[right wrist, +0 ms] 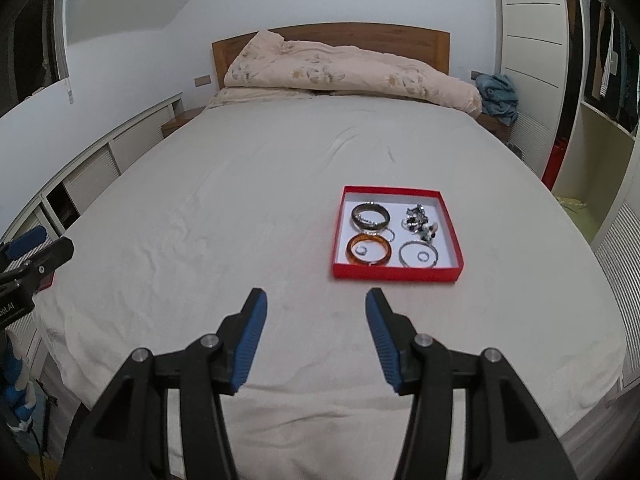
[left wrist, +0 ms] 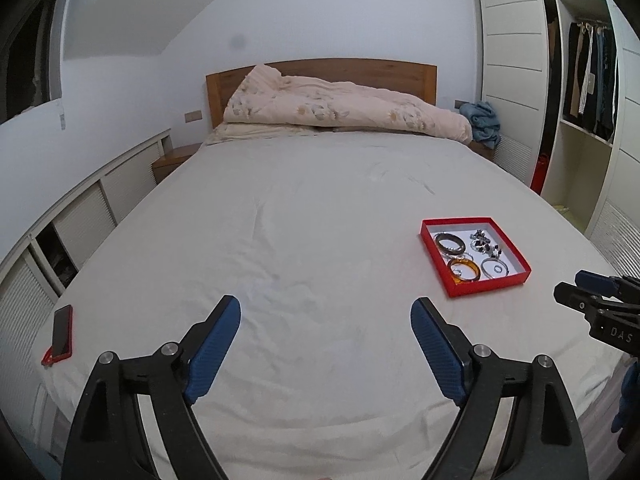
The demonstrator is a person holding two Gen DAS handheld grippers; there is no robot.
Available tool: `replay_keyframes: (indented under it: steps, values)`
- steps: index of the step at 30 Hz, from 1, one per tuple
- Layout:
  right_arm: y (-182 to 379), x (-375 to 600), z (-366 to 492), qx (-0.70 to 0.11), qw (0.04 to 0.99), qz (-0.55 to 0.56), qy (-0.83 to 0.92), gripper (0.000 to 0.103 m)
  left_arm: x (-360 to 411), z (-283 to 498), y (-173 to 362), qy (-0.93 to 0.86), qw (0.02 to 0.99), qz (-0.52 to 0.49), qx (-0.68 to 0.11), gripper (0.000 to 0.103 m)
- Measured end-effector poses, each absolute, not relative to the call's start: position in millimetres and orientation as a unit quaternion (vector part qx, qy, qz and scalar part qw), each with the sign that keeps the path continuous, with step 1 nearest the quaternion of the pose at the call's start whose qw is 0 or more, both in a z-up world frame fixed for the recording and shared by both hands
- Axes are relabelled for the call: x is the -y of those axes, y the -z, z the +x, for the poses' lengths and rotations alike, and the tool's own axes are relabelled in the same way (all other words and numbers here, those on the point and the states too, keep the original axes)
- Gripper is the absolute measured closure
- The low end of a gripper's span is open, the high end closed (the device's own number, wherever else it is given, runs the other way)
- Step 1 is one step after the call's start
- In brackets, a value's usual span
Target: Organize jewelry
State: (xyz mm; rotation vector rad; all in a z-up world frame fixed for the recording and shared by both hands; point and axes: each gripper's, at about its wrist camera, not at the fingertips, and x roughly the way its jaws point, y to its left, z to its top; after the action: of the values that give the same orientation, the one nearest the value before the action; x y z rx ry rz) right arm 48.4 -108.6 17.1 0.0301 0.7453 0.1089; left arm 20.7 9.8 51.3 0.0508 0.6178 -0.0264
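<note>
1. A shallow red jewelry box (right wrist: 394,273) with a white floor is seen resting flat on a bed's pale sheet (right wrist: 240,208), toward the foot of the bed and to the right of centre.
2. Inside the box, a dark bangle (right wrist: 371,216) is laid at the far left, and an amber bangle (right wrist: 368,254) at the near left, with a small ring (right wrist: 361,251) lying within its circle.
3. At the near right, a thin silver bangle (right wrist: 419,254) is placed, with another small ring (right wrist: 422,256) inside it.
4. At the far right, a tangled cluster of beaded and metal pieces (right wrist: 420,222) is gathered; its separate items cannot be told apart.
5. The right gripper (right wrist: 316,304) is held above the sheet just short of the box's near edge, its blue-padded jaws spread apart with nothing between them.
6. The left gripper (left wrist: 326,312) is held over bare sheet, left of the box and well apart from it, its jaws spread wide and holding nothing.
7. A phone in a red case (left wrist: 61,334) is seen lying near the bed's left edge.
8. A peach floral duvet (right wrist: 352,72) is bunched against the wooden headboard (right wrist: 400,40) at the far end.
9. A blue garment (right wrist: 498,94) is heaped beside the bed's far right corner, and an open wardrobe with hanging clothes (left wrist: 592,76) stands on the right.
</note>
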Motion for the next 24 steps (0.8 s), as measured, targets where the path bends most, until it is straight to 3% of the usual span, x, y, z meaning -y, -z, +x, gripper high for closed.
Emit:
replay_keyframes:
  steps: [4,6,14,24]
  values:
    - [-10,110,36,-0.360,0.932,0.019,-0.043,0.053,-10,11,-46,0.010,0.951,0.028,-0.307,0.014]
    - [-7,109,30,-0.356,0.933,0.016,-0.040,0.044,-9,9,-42,0.008,0.950,0.032,-0.310,0.013]
    - [-8,106,20,-0.335,0.942,0.004,-0.032,0.035,-7,9,-22,0.005,0.944,0.040,-0.328,0.010]
    - [8,109,28,-0.354,0.935,0.008,-0.030,0.033,-10,14,-5,0.005,0.938,0.038,-0.345,0.007]
